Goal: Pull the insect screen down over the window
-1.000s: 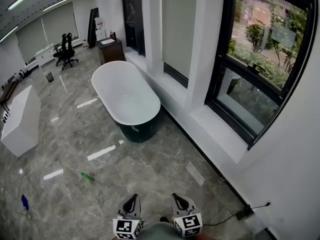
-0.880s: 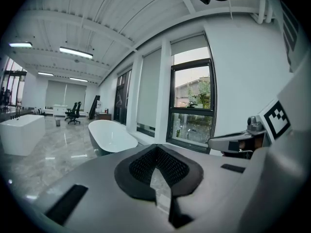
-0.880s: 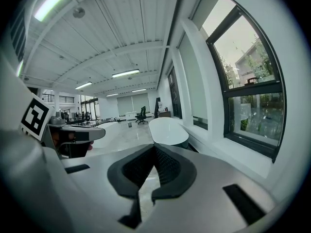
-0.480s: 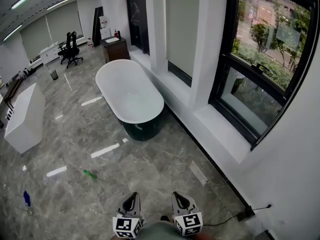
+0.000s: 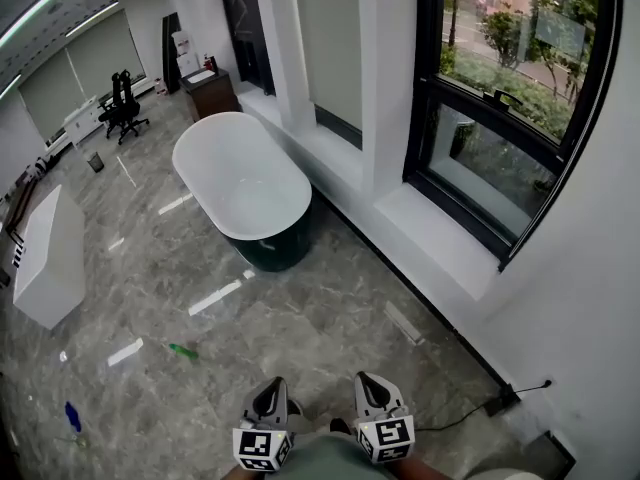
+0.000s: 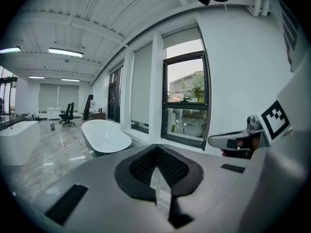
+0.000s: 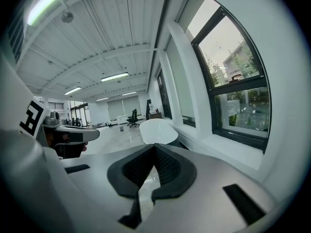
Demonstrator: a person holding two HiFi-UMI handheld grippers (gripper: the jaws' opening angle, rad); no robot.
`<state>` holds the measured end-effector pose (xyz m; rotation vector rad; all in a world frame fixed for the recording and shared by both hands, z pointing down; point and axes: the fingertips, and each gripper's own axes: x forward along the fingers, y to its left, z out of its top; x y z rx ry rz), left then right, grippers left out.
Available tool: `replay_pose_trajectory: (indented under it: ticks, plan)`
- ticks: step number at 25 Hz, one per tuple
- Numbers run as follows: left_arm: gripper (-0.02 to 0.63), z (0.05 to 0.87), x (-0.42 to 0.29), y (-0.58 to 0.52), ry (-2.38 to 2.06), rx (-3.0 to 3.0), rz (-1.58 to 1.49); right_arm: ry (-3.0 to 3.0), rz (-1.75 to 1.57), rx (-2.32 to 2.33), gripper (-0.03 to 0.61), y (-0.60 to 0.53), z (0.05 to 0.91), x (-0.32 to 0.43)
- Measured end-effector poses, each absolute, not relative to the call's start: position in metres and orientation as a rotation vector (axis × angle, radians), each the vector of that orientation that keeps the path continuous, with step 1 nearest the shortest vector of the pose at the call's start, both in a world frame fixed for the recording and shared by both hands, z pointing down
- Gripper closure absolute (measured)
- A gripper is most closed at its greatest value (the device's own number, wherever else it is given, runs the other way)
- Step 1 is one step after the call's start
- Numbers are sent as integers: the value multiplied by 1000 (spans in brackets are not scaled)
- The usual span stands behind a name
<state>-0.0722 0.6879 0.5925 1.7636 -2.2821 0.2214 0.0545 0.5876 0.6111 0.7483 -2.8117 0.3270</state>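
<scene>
- Marble floor (image 5: 300,328), big room; window (image 5: 500,98) at right, well apart from the grippers.
- Task not begun: pane bare, no screen seen, prob. rolled up above frame.
- To do: reach up, grab, pull down.
- Left gripper (image 5: 268,393) & right gripper (image 5: 368,388): jaws together, empty, held low.
- Tub (image 5: 240,178) empty; far bin (image 5: 95,160) too small to tell.

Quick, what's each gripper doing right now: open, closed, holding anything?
Left grey two-jaw gripper: closed, holding nothing.
Right grey two-jaw gripper: closed, holding nothing.
</scene>
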Motion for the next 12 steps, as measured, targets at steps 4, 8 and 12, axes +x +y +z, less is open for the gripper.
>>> replay_pose_trajectory:
  ticks: [4, 8, 12]
  plan:
    - [601, 592, -62, 649, -2199, 1858, 242, -2768, 359, 871, 581, 563, 617, 72]
    - [601, 604, -51, 586, -2074, 1987, 253, -2715, 356, 1018, 581, 523, 620, 88]
    - [601, 601, -39, 509, -1930, 2138, 255, -2638, 369, 1182, 581, 471, 619, 102]
